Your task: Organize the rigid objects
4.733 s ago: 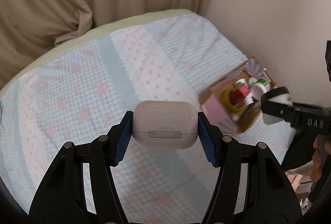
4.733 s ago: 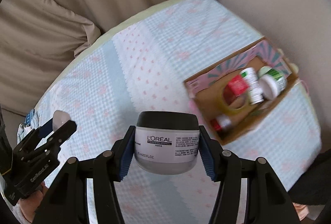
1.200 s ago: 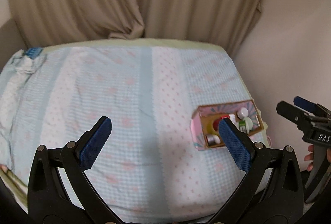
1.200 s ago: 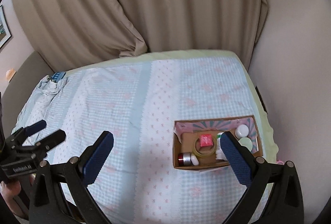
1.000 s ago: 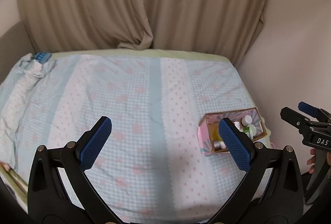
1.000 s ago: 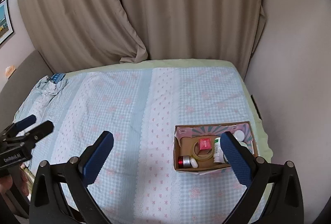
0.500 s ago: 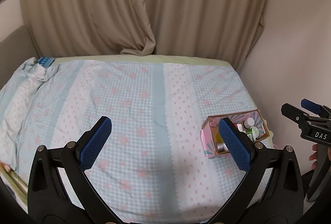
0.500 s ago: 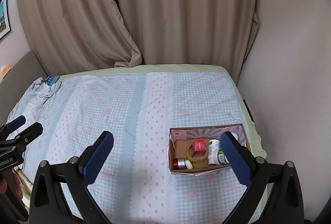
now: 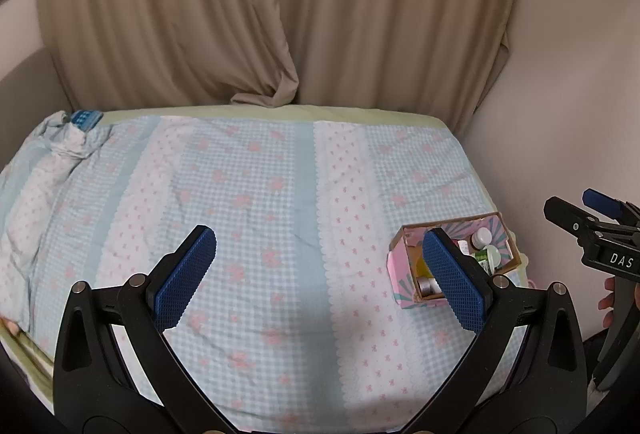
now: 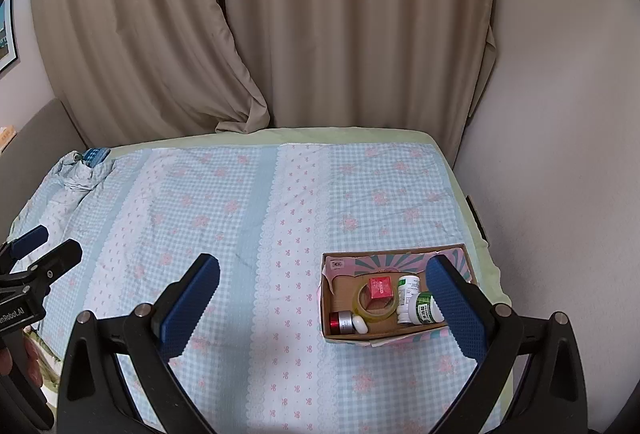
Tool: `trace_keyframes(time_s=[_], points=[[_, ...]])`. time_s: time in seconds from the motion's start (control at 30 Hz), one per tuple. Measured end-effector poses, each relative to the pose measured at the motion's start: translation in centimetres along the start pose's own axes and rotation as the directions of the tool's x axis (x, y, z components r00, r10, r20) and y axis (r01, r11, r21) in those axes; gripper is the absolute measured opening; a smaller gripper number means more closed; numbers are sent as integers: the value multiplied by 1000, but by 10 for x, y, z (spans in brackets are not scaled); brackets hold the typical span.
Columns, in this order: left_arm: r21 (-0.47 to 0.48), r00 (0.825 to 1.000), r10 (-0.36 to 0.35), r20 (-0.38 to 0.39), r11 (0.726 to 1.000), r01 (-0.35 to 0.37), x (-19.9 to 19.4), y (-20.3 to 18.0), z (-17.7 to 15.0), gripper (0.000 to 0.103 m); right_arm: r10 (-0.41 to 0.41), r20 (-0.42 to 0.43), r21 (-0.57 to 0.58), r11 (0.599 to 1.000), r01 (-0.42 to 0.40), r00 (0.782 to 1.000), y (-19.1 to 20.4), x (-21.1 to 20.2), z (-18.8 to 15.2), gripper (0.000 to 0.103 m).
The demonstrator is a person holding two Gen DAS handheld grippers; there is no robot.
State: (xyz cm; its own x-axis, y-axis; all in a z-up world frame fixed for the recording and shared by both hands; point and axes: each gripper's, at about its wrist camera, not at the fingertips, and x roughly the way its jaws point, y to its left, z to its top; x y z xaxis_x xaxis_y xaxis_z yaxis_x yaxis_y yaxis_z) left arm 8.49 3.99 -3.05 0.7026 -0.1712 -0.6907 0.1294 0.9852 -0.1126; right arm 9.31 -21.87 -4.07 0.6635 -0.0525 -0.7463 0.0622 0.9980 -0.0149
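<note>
1. Nearest to me, the left gripper (image 9: 320, 262) was held high over the bed with its blue pads spread wide and nothing between them; I took that raised, empty pose to mean it had no pick in hand.
2. The right gripper (image 10: 324, 298) hung the same way, wide apart and empty, pulled back from the bed, probably so both cameras could take in the whole surface.
3. Just beyond the right gripper's fingers, the cardboard box (image 10: 384, 256) sat on the bedspread (image 10: 240, 218) close to the right-hand edge and near the wall, within easy reach of that gripper.
4. Inside it the rigid things lay gathered: a red box (image 10: 381, 287) resting on a roll of tape (image 10: 362, 308), two white bottles with green labels (image 10: 420, 308), and a small red-and-silver jar (image 10: 340, 321) beside a white piece I could not identify.
5. The right gripper's own finger covered the box's right end, so anything lying there was hidden.
6. Farther off, the bedspread looked bare of loose objects, which suggested the sorting was finished or nearly so.
7. At the far left corner lay bunched fabric (image 9: 60, 141) and a small blue item (image 9: 85, 118), too small to make out.
</note>
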Motion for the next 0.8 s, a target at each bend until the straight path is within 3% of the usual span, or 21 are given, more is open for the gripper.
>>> trace_keyframes(time_s=[0.8], points=[[2,1000,10,13,1000,-10,2,5,0,103,-3,7,0,1000,3,1000,6,3,1,103]])
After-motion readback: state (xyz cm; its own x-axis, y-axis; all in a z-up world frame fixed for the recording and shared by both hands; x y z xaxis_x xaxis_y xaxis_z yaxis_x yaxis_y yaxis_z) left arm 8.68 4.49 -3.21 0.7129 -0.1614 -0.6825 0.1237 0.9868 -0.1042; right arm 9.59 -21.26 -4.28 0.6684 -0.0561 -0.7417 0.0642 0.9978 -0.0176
